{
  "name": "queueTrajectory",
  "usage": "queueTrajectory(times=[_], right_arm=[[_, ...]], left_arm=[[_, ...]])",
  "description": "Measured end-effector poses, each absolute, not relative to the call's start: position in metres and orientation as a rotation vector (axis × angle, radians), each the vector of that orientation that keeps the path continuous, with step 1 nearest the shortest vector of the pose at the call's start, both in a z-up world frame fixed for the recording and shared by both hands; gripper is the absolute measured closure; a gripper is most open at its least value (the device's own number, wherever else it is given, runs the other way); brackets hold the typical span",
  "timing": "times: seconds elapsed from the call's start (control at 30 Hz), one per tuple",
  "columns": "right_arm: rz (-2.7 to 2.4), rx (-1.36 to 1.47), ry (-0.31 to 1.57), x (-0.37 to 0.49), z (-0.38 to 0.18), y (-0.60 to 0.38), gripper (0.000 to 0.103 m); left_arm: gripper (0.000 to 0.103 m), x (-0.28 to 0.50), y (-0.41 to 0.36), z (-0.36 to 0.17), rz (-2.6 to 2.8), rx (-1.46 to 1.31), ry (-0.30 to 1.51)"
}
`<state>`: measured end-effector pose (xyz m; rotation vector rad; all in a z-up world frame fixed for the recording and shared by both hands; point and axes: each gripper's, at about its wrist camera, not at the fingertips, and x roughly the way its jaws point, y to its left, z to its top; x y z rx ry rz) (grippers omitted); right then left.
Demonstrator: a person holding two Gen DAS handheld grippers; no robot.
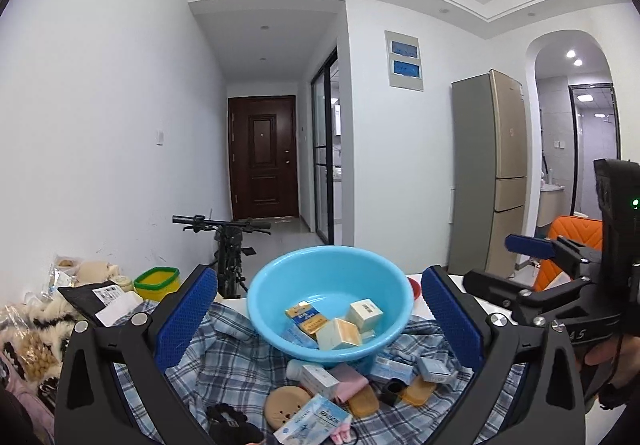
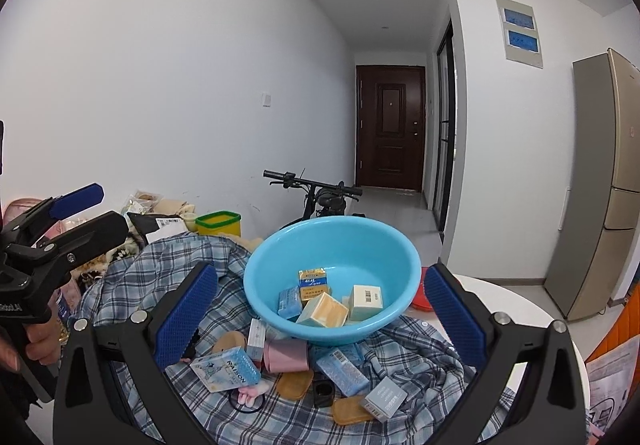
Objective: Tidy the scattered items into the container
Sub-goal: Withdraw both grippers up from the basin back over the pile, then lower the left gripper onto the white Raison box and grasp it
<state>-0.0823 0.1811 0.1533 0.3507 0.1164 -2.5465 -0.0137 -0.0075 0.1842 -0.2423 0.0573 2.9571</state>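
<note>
Four small boxes (image 2: 320, 299) are already lying in the blue basin (image 2: 256, 277), which is sitting on the far part of the plaid cloth (image 2: 152, 277); near it, about ten scattered items (image 2: 226, 367) are still waiting, while the left gripper (image 1: 316, 309) and the right gripper (image 2: 320, 305) are both hovering wide and empty

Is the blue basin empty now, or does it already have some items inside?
Not empty. The blue basin already holds several small boxes; more items, like the light blue box, lie outside on the plaid cloth.
</note>
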Motion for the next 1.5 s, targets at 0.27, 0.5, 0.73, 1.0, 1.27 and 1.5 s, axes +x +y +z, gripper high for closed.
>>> queueTrajectory(times=[0.27, 0.5, 0.73, 1.0, 1.27, 1.5], right_arm=[[-2.540, 0.425, 0.123, -0.075, 0.123, 0.187, 0.000], [-2.501, 0.592, 0.093, -0.069, 0.080, 0.196, 0.000], [-2.511, 0.672, 0.125, -0.053, 0.037, 0.198, 0.000], [-2.503, 0.787, 0.107, -0.049, -0.002, 0.205, 0.000], [-2.501, 0.830, 0.076, -0.056, -0.012, 0.211, 0.000], [-2.486, 0.848, 0.087, -0.059, -0.015, 0.209, 0.000]], left_arm=[[0.000, -0.003, -0.013, 0.158, 2.950, -0.305, 0.017], [0.000, 0.001, -0.015, 0.111, 2.923, -0.523, -0.007], [0.000, 0.006, -0.014, 0.049, 2.887, -0.715, -0.144], [0.000, 0.014, -0.013, 0.003, 2.840, -0.901, -0.173], [0.000, 0.004, -0.018, 0.001, 2.850, -0.929, -0.169], [0.000, -0.029, -0.017, 0.003, 2.753, -0.966, -0.029]])
